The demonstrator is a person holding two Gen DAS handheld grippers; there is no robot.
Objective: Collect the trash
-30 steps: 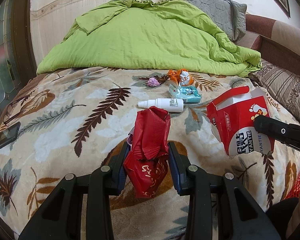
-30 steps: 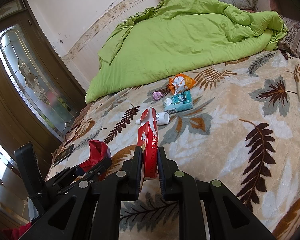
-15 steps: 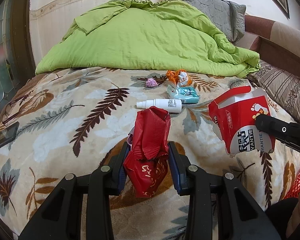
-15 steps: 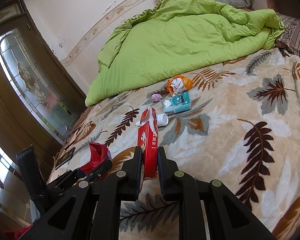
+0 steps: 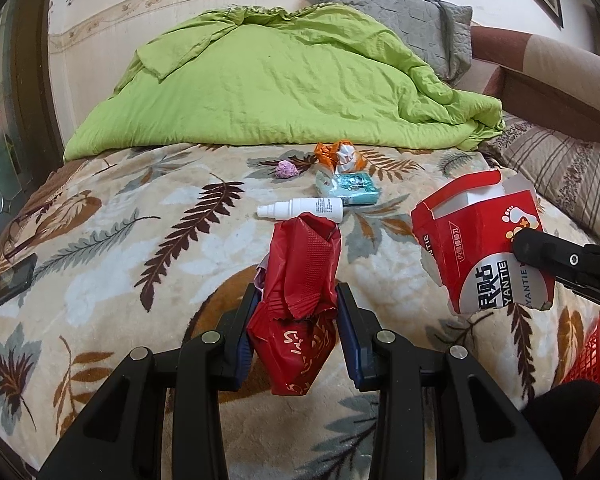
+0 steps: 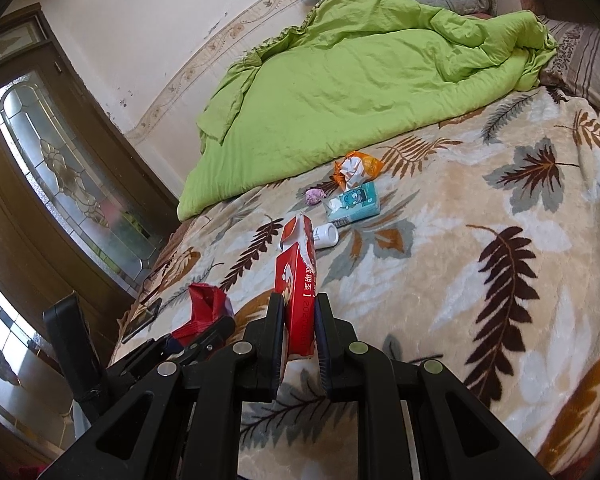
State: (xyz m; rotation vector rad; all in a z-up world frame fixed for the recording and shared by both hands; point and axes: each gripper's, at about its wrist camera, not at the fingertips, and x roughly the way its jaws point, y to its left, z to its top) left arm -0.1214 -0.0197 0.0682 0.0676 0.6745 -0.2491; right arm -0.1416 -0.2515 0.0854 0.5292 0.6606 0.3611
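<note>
My left gripper (image 5: 296, 320) pinches a red wrapper (image 5: 300, 292) above the blanket (image 5: 100, 240); my right gripper (image 6: 298, 332) clamps a red box (image 6: 298, 280). Beyond the wrapper lie a bottle (image 5: 302, 209), teal pack (image 5: 350, 187), orange wrapper (image 5: 340, 154) and purple wad (image 5: 286, 169).

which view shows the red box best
The left wrist view: the red box shows its broad printed face and torn-open top, pinched by the right gripper. The right wrist view shows only its narrow edge between the fingers.
</note>
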